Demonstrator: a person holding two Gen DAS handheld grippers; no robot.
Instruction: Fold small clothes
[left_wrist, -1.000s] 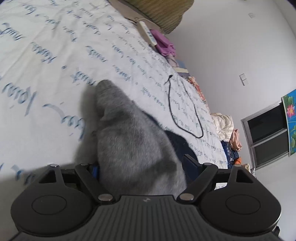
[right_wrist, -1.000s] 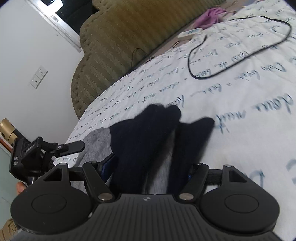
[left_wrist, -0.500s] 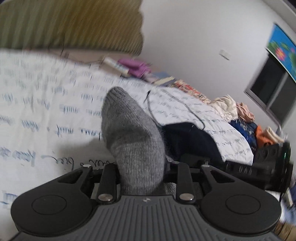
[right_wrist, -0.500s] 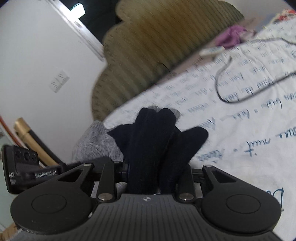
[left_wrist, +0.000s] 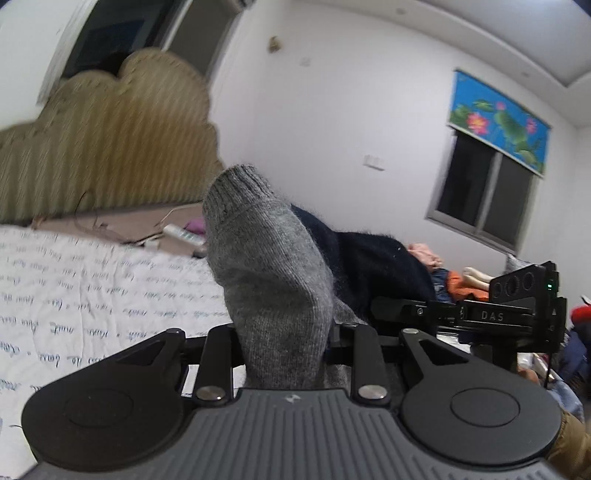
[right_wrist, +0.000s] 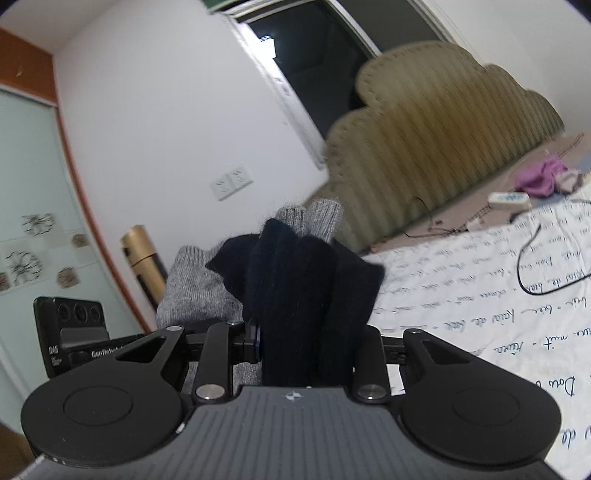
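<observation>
Both grippers pinch one grey-and-navy knitted wool garment (left_wrist: 273, 280) between narrowed jaws, raised; next, lay it flat.

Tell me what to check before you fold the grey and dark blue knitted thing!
1. Left hand-held gripper pinching the grey part: ok.
2. Right hand-held gripper pinching the dark part: ok.
3. Both parts lifted above the bed: ok.
4. Garment spread flat between the grippers: not ok, it is bunched.
5. Bare bed in front to lay it on: ok, though a black cable lies further off.
6. Which end is which on the garment: cannot tell.
</observation>
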